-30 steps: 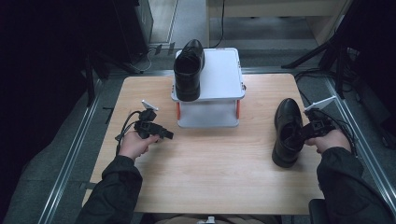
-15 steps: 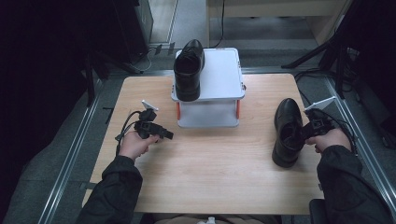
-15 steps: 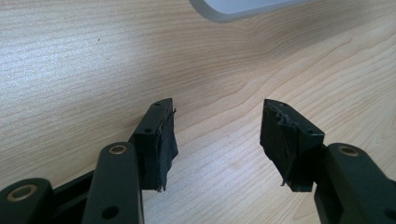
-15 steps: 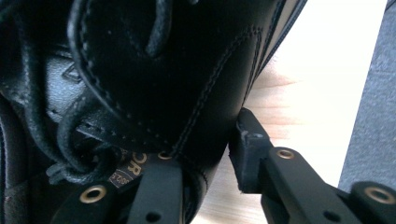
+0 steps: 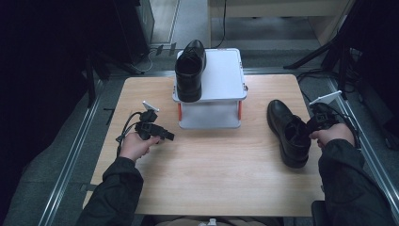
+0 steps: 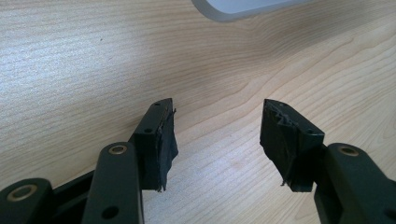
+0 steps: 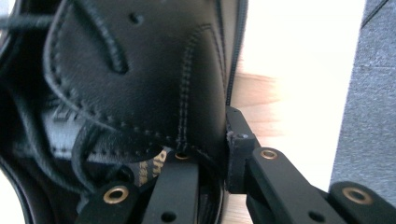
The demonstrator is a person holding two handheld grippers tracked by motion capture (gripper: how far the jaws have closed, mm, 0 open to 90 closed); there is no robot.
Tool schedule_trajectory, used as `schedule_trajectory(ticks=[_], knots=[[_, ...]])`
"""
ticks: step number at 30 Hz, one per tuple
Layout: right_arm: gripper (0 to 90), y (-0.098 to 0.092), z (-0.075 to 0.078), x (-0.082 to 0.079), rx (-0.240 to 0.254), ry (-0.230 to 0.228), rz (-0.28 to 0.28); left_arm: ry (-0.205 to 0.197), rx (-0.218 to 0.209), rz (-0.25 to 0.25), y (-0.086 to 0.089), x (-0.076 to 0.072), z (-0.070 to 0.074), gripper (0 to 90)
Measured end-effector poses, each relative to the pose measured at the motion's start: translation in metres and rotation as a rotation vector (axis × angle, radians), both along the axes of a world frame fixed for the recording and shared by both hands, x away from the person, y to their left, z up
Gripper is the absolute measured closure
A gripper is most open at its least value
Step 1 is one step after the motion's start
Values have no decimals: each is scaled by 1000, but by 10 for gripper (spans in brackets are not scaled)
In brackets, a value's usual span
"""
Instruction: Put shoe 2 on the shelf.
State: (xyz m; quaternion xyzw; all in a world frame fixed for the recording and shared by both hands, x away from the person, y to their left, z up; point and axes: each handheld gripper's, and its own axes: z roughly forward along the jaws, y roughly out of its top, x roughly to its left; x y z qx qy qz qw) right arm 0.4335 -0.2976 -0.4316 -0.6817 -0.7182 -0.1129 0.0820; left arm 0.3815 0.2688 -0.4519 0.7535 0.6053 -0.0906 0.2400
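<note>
A black leather lace-up shoe (image 5: pixel 288 132) stands on the wooden table (image 5: pixel 211 174) at the right. My right gripper (image 5: pixel 310 129) reaches it from the right and its jaws have just been closing. In the right gripper view one jaw is inside the shoe (image 7: pixel 140 70) and the other outside, so the right gripper (image 7: pixel 210 144) is shut on the shoe's side wall. A second black shoe (image 5: pixel 190 70) rests on a white stand (image 5: pixel 221 80) at the back middle. My left gripper (image 5: pixel 167 136) hovers at the left, and in its own view the left gripper (image 6: pixel 217 126) is open over bare wood.
The stand has a white top, orange posts and a lower shelf, and its corner (image 6: pixel 233 9) lies just ahead of the left jaws. Dark floor, metal rails and cables surround the table. Both sleeves come in from the near edge.
</note>
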Motion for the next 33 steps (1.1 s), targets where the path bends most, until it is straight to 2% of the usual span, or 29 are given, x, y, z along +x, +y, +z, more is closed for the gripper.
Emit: schedule_trajectory(ticks=[5,8,15,17,22,26,29,33], knots=[[862,19,11,12,-8,1,36,-1,-1,-2,0,0,0,448],[861,29,23,20,-8,-14,27,-2,-2,-3,0,0,0,448],[860,41,59,38,6,-51,15,-11,-8,-3,0,-1,1,450],[860,44,67,42,22,-49,12,-14,-11,-4,-1,-1,2,449],[861,50,92,51,5,-72,9,-8,-4,-12,-1,-1,1,449],[859,53,112,57,15,-76,1,-15,-5,-7,-3,-1,1,450],[859,58,128,62,-12,-91,14,-23,1,-14,-3,-1,1,450],[860,66,148,68,-8,-112,10,-39,-6,-19,-4,-2,4,451]])
